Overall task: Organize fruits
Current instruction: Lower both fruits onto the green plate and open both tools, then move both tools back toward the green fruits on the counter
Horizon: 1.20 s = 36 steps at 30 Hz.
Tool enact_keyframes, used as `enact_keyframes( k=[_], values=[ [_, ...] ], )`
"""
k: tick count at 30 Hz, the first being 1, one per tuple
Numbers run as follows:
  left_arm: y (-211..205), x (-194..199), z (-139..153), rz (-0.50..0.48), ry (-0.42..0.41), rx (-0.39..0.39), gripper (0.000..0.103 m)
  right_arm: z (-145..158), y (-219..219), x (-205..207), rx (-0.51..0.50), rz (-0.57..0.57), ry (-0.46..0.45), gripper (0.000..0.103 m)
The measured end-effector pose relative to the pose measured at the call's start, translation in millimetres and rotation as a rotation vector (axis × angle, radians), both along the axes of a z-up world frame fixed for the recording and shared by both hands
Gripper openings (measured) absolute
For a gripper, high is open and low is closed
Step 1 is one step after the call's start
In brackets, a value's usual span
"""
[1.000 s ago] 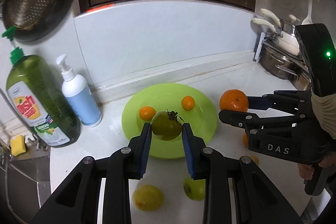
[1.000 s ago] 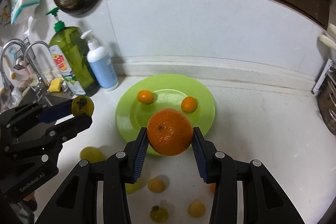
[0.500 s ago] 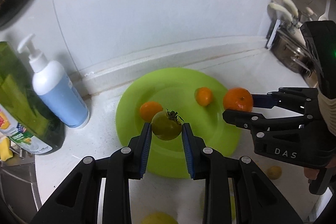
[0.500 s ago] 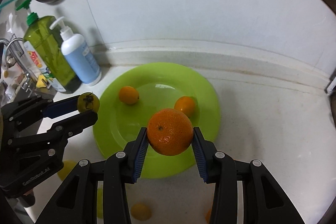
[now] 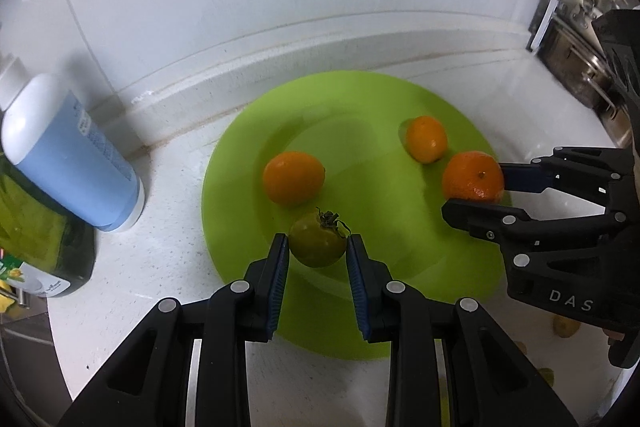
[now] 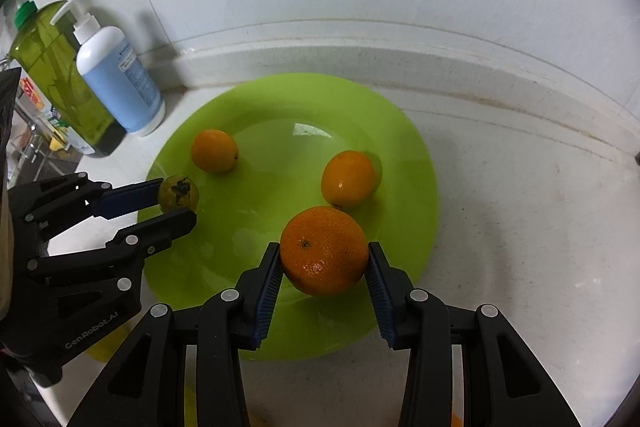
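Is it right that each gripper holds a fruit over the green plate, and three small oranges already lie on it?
Not quite: only two small oranges lie on the green plate, as the right wrist view shows. The rest is right.

Fruit positions at the green plate [image 6: 400, 131]

Two small oranges [image 6: 214, 151] [image 6: 349, 178] lie on it, apart. A large orange [image 6: 324, 251] and a green tomato [image 5: 318, 245], stem up, are above it.
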<state>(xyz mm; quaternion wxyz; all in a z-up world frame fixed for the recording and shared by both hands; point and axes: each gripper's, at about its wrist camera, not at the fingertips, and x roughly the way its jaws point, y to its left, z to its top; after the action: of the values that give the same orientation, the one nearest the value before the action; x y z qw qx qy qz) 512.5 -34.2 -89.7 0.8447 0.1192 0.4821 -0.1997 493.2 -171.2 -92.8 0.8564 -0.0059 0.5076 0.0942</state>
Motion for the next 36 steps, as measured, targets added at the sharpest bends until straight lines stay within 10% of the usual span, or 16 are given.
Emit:
enact_keyframes(
  k=[20, 36],
  values=[
    [-4.7, 8.8, -6.5, -0.001, 0.029, 0.007, 0.042, -5.7, 3.4, 5.6, -0.009, 0.015, 0.012, 0.043],
    [17.8, -58.8, 68.9, 0.031, -0.145, -0.085, 0.055, 53.2, 5.3, -53.3, 0.004, -0.031, -0.179, 0.057]
  ],
)
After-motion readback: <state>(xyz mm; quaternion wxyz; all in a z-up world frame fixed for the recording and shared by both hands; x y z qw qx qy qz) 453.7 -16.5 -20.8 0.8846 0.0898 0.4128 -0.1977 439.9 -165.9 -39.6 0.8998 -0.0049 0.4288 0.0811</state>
